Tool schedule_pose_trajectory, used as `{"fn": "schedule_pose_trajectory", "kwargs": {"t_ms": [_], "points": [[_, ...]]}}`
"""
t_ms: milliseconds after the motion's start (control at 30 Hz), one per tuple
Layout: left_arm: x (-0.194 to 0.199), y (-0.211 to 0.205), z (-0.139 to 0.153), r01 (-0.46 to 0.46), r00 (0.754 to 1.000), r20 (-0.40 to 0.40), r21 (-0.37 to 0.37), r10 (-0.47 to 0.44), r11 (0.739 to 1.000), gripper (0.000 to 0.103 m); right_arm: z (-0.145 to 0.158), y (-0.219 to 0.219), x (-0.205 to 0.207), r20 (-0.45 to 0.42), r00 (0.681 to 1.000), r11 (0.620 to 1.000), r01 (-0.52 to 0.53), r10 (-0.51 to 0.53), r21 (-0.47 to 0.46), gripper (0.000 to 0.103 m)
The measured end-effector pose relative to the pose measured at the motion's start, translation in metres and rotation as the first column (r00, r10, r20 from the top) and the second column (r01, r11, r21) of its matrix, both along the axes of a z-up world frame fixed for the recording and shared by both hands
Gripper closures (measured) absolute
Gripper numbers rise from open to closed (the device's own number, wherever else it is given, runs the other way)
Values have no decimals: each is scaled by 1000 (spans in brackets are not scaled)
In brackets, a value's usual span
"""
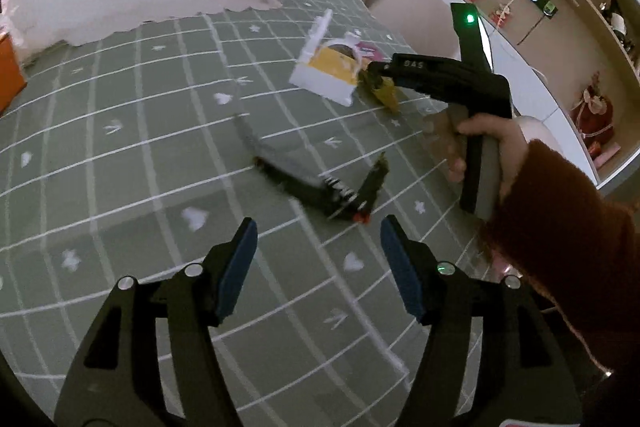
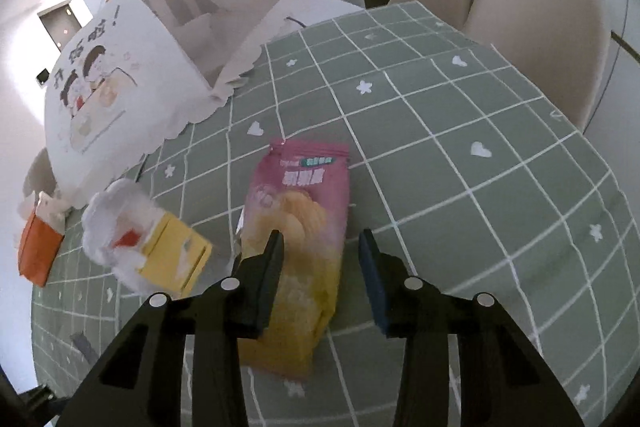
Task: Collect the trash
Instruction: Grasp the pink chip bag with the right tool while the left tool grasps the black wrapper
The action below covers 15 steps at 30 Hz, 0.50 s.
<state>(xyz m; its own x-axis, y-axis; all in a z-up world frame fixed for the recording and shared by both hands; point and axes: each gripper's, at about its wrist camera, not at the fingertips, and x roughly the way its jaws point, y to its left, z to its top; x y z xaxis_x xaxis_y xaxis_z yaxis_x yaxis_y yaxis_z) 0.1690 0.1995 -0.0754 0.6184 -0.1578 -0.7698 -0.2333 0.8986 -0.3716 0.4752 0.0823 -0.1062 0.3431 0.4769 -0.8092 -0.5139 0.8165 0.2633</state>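
On the green checked tablecloth (image 2: 460,155), toward the left, a torn yellow-and-white carton (image 2: 160,251) is seen lying crumpled; it is judged light and easily crushed. Just to its right, a pink-and-yellow snack bag (image 2: 304,203) lies flat between the parted fingers of the right gripper (image 2: 320,247), not yet pinched. Being thin, slippery film, it is best taken at its near edge. A dark wrapper (image 1: 320,187) lies ahead of the left gripper (image 1: 318,231), which is held apart and empty

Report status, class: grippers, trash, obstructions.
Left gripper open, above dark wrapper. Right gripper open, straddling pink snack bag. Yellow box beside bag, apart.
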Motion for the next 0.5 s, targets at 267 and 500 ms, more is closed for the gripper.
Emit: {"fn": "schedule_pose_trajectory", "kwargs": {"t_ms": [267,500], "points": [[-13,15,3,18,1000,21,-13,-18,1000,42,22,-16,-28,-3,1000,1000,6,-6,9,95],[-1,0,3,138,989,49,3,-138,990,42,77,-85,-97,92,988,992,122,-123,20,95]]}}
